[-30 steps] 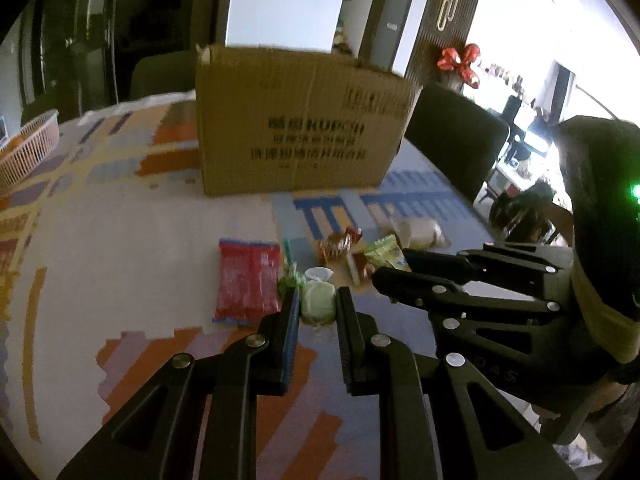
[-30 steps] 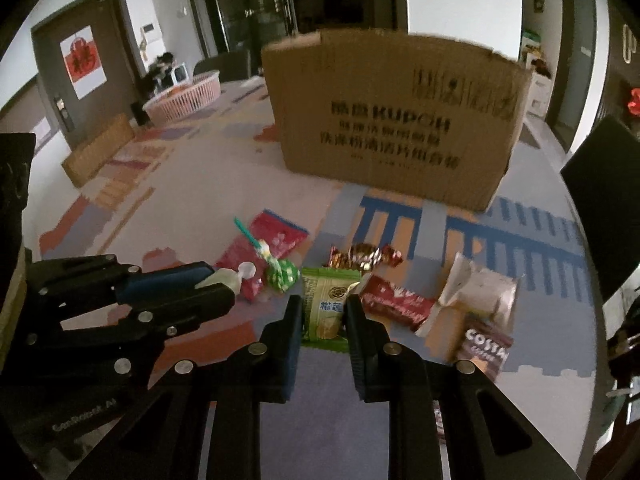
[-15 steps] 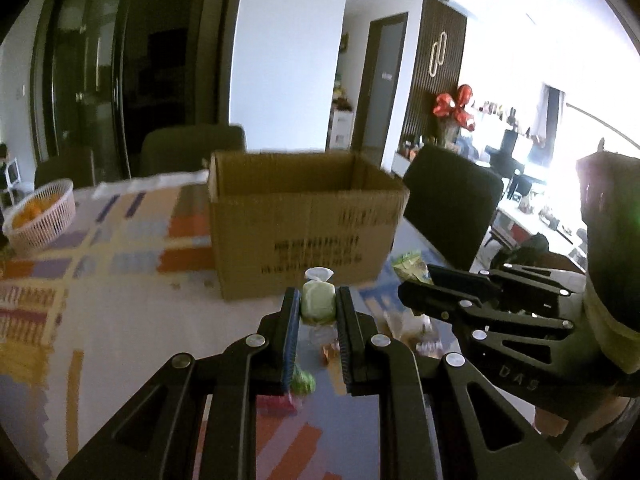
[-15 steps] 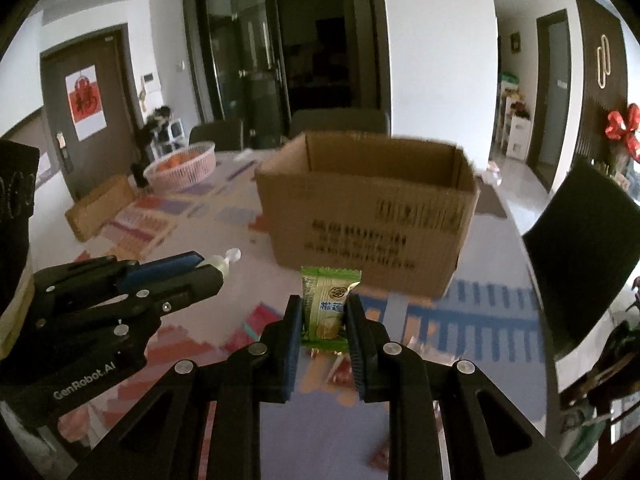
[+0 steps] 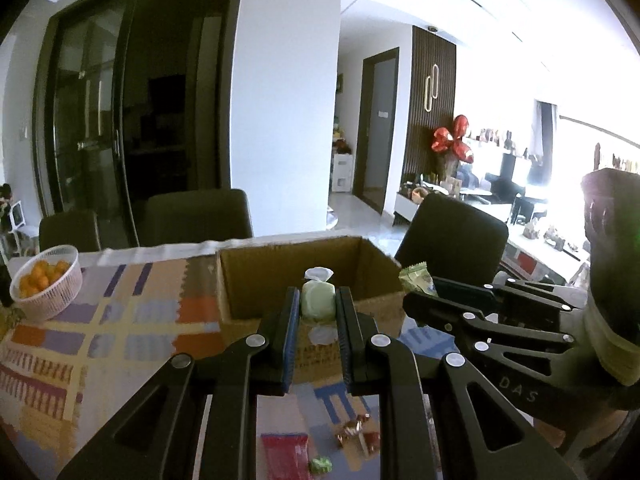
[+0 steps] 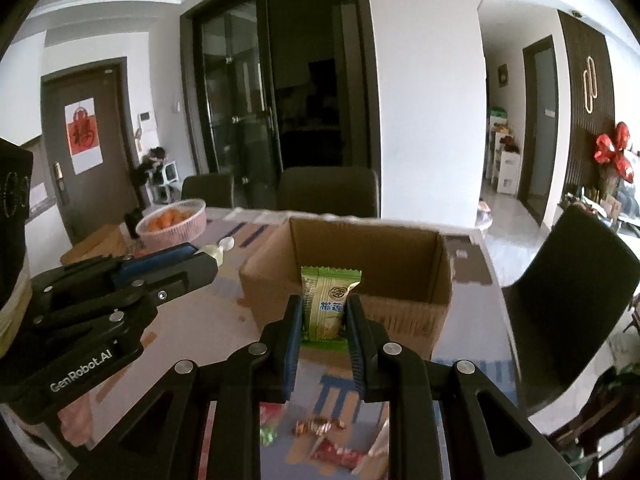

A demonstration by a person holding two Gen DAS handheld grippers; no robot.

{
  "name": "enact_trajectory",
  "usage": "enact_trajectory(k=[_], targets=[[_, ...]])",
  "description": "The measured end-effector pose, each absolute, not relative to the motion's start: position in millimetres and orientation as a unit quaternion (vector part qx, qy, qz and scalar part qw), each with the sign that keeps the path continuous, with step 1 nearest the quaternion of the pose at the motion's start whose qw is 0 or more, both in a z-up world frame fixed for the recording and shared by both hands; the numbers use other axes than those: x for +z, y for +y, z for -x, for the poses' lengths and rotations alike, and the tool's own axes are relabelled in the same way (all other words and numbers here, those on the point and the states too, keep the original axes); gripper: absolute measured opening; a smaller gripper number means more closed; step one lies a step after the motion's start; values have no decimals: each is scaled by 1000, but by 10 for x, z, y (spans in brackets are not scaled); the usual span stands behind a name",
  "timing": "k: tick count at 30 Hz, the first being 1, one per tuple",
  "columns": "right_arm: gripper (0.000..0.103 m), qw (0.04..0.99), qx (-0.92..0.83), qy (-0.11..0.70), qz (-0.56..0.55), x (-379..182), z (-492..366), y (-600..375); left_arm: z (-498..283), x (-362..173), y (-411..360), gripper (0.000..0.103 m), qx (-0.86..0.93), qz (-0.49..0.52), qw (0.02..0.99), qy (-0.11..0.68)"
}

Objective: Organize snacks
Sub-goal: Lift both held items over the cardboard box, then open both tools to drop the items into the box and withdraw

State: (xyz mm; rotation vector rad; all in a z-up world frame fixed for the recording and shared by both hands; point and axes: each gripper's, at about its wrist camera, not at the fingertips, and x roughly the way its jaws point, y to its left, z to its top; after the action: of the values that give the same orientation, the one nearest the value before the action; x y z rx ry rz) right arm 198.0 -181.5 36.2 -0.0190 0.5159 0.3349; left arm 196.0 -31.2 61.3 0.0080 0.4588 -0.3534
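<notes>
My left claw (image 5: 318, 308) is clamped on a pale green wrapped candy (image 5: 318, 300); my right claw (image 6: 323, 316) is clamped on a green snack packet (image 6: 326, 304). Both items hang in the air in front of the open cardboard box (image 6: 360, 276) on the patterned table (image 5: 100, 336). More snacks (image 6: 320, 426) lie on the table below.

The box (image 6: 400, 312) at centre frame is plain brown corrugated cardboard, matt. The green snack packet (image 6: 326, 304) is glossy plastic film; the pale green sweet (image 5: 318, 300) is wrapped in clear, shiny film. Each hand-held gripper (image 5: 318, 344) is matt black plastic with bright metal rivets. The basket (image 5: 52, 292) at mid-left looks like woven plastic mesh.
</notes>
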Motion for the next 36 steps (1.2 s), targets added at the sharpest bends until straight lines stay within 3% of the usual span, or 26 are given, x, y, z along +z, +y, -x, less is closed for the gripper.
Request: enact_trajectory(k=[11,25,26,28,33,36], targets=[[23,957,164,237,21,586,-2344,-1725,-2384,717,-300,19,-176,-6,955,239],[24,950,136,281,17,368,-2972,-1780,-3012,501,-405,20,-167,-36,942,288],[30,950,131,283,16,358,-3008,-1784,-3036,486,-417,22,-164,-40,942,291],[49,949,120,290,12,334,-3042,-1804,-3027,473,-398,46,-153,-40,944,290],[50,954,100,281,23,314,-2894,-1855,-2813,502,-330,52,-137,-41,950,277],[57,956,95,275,30,312,-2757,-1862,-2676,523,-283,56,-133,-39,952,272]])
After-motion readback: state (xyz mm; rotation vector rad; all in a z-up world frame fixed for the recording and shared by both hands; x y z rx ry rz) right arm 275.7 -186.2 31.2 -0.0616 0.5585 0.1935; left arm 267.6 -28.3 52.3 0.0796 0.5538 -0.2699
